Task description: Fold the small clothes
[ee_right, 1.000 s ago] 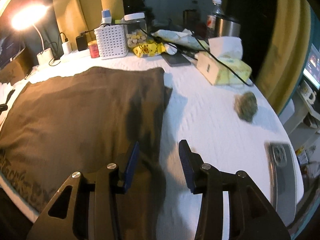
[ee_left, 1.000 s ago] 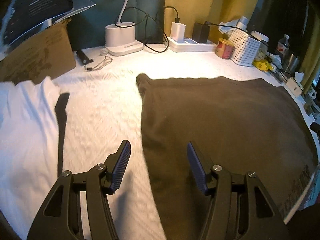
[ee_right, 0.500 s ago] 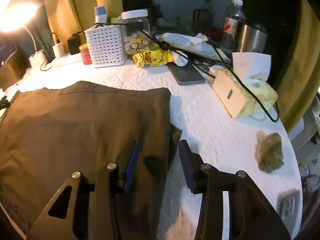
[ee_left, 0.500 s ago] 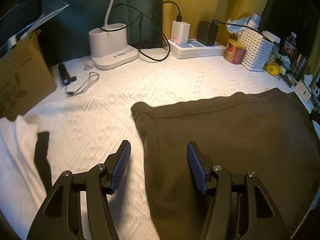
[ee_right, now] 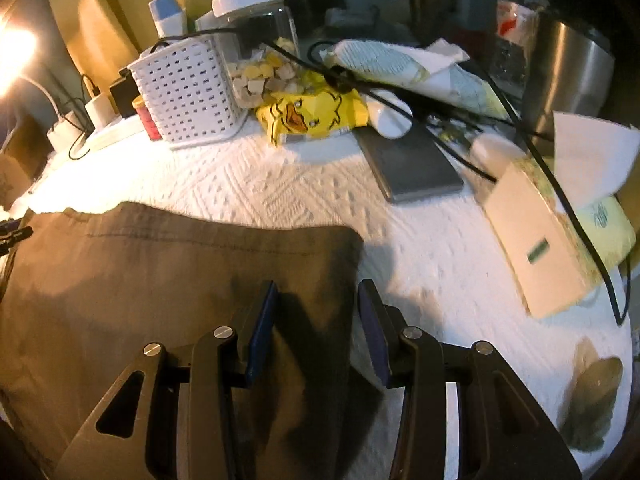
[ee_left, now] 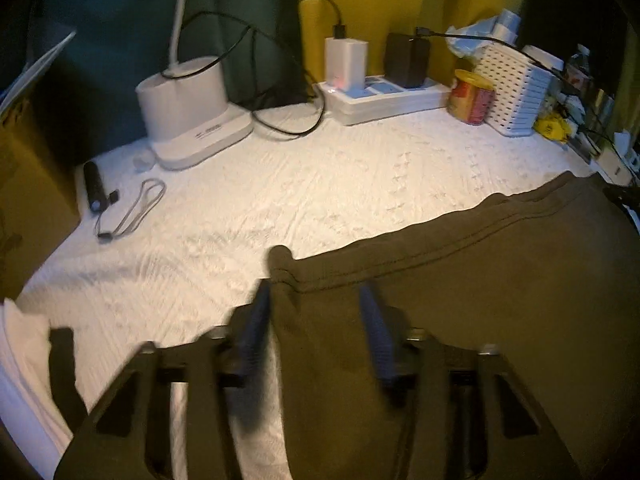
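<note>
A dark brown garment [ee_left: 460, 300] lies flat on the white textured cover; it also shows in the right wrist view [ee_right: 160, 280]. My left gripper [ee_left: 316, 312] is open, its fingers astride the garment's far left corner, just short of the hem. My right gripper [ee_right: 316, 308] is open, its fingers astride the garment's far right corner near its edge. Neither gripper holds cloth. A white garment [ee_left: 24, 344] lies at the left edge of the left wrist view.
Behind the garment stand a white lamp base [ee_left: 192, 112], a power strip with chargers [ee_left: 384, 92], a red tin [ee_left: 470, 96] and a white basket [ee_right: 188, 92]. A yellow duck packet [ee_right: 312, 114], a grey tablet [ee_right: 408, 164], a tissue box [ee_right: 548, 240] and cables lie to the right.
Both grippers have moved forward along the garment's side edges to its far corners. Both stay open. The left wrist view is now blurred by motion.
</note>
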A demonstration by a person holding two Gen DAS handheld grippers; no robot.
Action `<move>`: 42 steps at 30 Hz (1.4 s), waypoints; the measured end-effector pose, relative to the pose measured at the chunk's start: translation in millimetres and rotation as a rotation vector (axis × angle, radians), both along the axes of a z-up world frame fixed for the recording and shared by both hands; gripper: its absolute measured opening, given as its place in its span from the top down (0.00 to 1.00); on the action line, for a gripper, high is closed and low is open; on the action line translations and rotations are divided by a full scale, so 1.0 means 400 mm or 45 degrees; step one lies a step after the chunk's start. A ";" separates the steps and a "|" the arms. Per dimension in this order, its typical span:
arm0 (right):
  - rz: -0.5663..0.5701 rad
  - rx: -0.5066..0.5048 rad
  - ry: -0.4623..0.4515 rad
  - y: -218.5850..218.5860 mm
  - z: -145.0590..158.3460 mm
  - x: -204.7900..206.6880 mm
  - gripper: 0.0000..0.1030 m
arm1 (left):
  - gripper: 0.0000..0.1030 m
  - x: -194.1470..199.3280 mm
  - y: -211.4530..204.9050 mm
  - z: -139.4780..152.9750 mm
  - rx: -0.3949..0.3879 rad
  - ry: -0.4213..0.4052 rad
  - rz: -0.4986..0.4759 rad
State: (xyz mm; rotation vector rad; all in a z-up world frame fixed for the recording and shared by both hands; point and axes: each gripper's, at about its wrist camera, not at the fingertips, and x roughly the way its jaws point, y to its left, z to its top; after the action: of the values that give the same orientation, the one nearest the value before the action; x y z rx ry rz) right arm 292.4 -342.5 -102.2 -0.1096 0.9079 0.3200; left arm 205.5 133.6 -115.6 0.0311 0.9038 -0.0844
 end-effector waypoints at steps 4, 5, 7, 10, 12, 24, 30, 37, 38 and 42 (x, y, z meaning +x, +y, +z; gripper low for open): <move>0.037 0.008 -0.038 0.014 -0.004 -0.003 0.92 | 0.95 0.012 -0.010 0.006 0.019 -0.006 -0.017; 0.043 0.011 -0.038 0.017 -0.005 -0.003 0.96 | 0.95 0.015 -0.015 0.009 0.025 -0.012 -0.022; 0.044 -0.009 -0.058 0.021 -0.004 -0.006 0.96 | 0.95 0.019 -0.022 0.015 0.033 -0.023 -0.032; 0.029 -0.031 -0.108 0.020 0.010 -0.011 0.96 | 0.95 0.026 -0.024 0.043 0.043 -0.069 -0.030; 0.004 -0.025 -0.152 0.008 0.033 -0.016 0.96 | 0.95 0.031 -0.024 0.059 0.043 -0.090 -0.033; -0.053 -0.059 -0.206 -0.044 0.072 -0.014 0.96 | 0.96 0.090 -0.051 0.070 0.100 -0.098 -0.045; -0.065 -0.101 -0.142 -0.038 0.016 0.008 0.96 | 0.96 0.101 -0.047 0.021 0.088 -0.023 -0.042; -0.101 -0.135 -0.122 -0.036 0.001 0.021 0.96 | 0.96 0.108 -0.047 0.007 0.103 -0.025 -0.021; -0.107 -0.129 -0.117 -0.038 0.002 0.021 0.95 | 0.96 0.107 -0.050 0.009 0.112 -0.028 -0.020; -0.117 -0.134 -0.117 -0.038 0.011 0.012 0.80 | 0.95 0.093 -0.049 0.026 0.122 -0.040 -0.018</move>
State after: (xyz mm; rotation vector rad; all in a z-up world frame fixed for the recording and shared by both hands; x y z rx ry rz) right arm 297.1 -357.5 -97.8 -0.1776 0.8356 0.1801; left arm 242.9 113.8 -105.0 0.1280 0.8760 -0.0538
